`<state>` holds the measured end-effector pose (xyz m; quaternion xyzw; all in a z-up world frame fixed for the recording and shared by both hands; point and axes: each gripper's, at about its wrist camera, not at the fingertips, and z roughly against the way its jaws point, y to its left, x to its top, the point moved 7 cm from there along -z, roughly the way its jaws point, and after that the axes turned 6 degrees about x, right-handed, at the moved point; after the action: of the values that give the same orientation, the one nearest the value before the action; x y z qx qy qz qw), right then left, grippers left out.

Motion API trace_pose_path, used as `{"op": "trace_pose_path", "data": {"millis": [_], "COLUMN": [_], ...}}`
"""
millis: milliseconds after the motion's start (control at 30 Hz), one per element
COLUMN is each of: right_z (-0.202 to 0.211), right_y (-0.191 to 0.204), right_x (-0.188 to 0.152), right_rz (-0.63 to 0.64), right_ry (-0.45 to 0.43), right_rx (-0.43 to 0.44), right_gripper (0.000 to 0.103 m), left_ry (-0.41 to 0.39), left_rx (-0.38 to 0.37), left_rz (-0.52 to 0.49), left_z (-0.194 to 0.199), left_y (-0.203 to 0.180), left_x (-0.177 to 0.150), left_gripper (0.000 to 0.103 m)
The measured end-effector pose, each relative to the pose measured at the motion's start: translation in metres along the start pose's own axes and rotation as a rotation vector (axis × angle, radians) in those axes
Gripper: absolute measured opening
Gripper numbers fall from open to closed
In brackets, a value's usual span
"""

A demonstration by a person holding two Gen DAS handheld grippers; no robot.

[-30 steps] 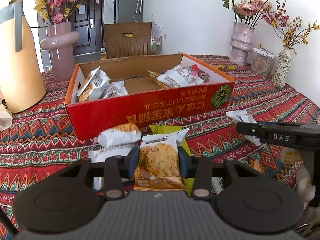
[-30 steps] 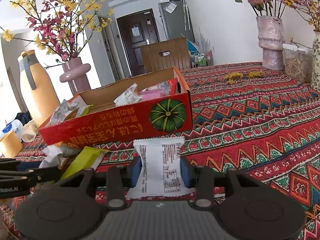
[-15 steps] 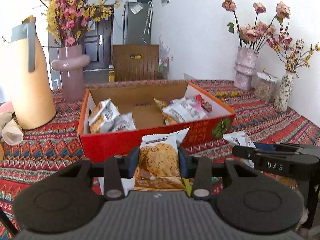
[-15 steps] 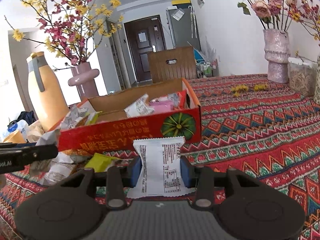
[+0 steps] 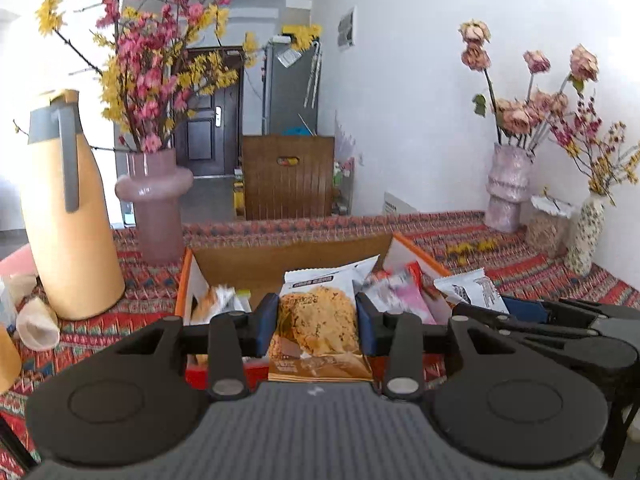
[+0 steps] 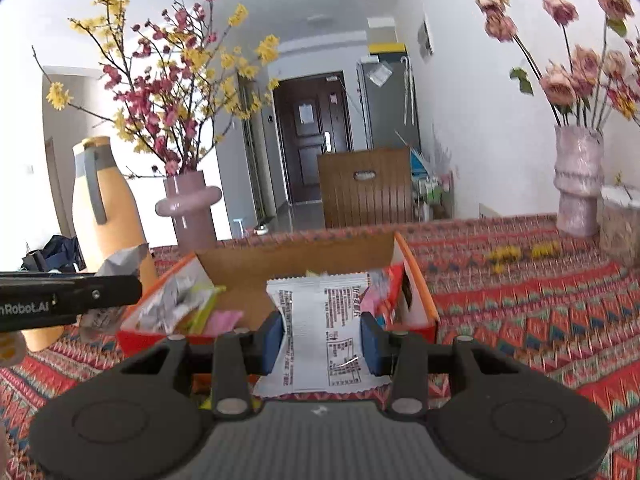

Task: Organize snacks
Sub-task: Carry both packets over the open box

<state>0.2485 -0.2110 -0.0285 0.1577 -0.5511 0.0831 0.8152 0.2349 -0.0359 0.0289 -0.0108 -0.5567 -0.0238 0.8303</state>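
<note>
Your left gripper (image 5: 316,326) jaws are clamping the cookie packet (image 5: 316,320), your right gripper (image 6: 323,338) jaws the white packet (image 6: 322,332), both packets pointing lengthwise toward the far box (image 6: 416,280)

The left gripper (image 5: 316,322) is clamped on a biscuit pack (image 5: 316,316), both blue pads pressing its sides, and points slightly downward. The right gripper (image 6: 322,334) is likewise closed on a white pack (image 6: 324,332), pads against its edges, at a similar downward tilt. The two sit side by side, each showing at the edge of the other's view.
</note>
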Motion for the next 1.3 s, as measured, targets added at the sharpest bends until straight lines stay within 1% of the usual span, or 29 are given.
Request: {"op": "trace_pose_path", "data": {"millis": [133,300,433,600,700,933,1300], "right_z": [-0.008,-0.023,-0.039,-0.061,-0.073,-0.094,-0.111], "right_y": [0.005,0.007,0.009,0.008,0.004,-0.001,0.000], "right_x": [0.020,0.039,0.053,0.062,0.059,0.037,0.022], "right_rz": [0.027,0.047,0.050,0.039,0.029,0.030,0.036], "right_ry": [-0.034,-0.057,-0.073,-0.080,-0.074,-0.014,0.036], "right_rx": [0.007,0.007,0.002,-0.013,-0.020,-0.024,-0.044], "right_gripper": [0.040,0.040,0.040,0.040,0.040,0.040,0.041], "left_ry": [-0.019,-0.030,-0.026,-0.020,-0.016,0.010,0.022], "left_rx": [0.037,0.085,0.118,0.143,0.159,0.167,0.160], "left_rz": [0.015,0.058,0.089,0.118,0.129,0.139,0.130], "left_z": [-0.012,-0.028,-0.045,-0.066,-0.079,-0.100,-0.105], "left_y": [0.005,0.020,0.028,0.038,0.044,0.053,0.053], "left_x": [0.017,0.033,0.040,0.040,0.035,0.013,0.006], "left_gripper": [0.041,0.041,0.041,0.041,0.041,0.041,0.041]}}
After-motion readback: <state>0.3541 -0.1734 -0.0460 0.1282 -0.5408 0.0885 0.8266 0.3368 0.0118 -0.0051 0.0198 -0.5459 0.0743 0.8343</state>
